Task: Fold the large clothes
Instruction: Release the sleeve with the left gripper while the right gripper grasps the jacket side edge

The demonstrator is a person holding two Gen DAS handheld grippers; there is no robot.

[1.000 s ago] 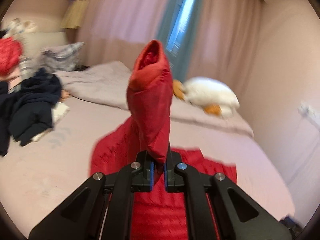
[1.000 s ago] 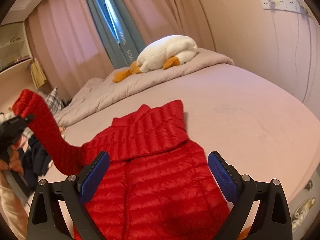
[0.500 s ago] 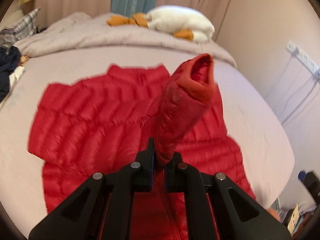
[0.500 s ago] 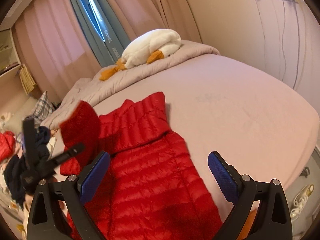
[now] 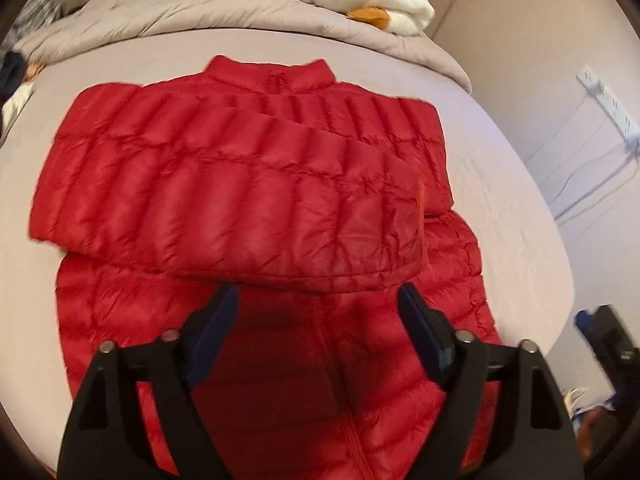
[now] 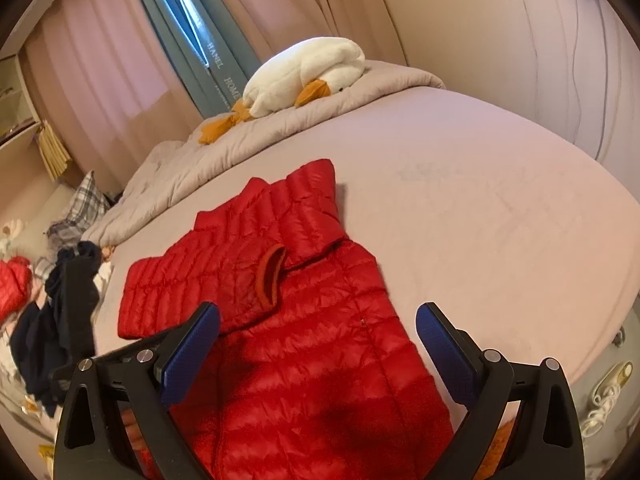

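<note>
Dropped from the just-opened left gripper, the sleeve lies across the jacket; right gripper hangs open, bare bed alongside.

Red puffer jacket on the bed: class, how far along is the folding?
Done: both sleeves lie folded across the red jacket. In hand: nothing; the left gripper, jaws just opened, and the right gripper are empty. Left: folding the body up.

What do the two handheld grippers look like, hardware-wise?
Both look the same build. The left gripper and right gripper each have two matte black finger arms with triangular cutouts and silver round-head screws at the pivots. The pads are flat blue rectangles with a fine dotted texture. No cables or markings visible, and no sleeve can be made out.
</note>
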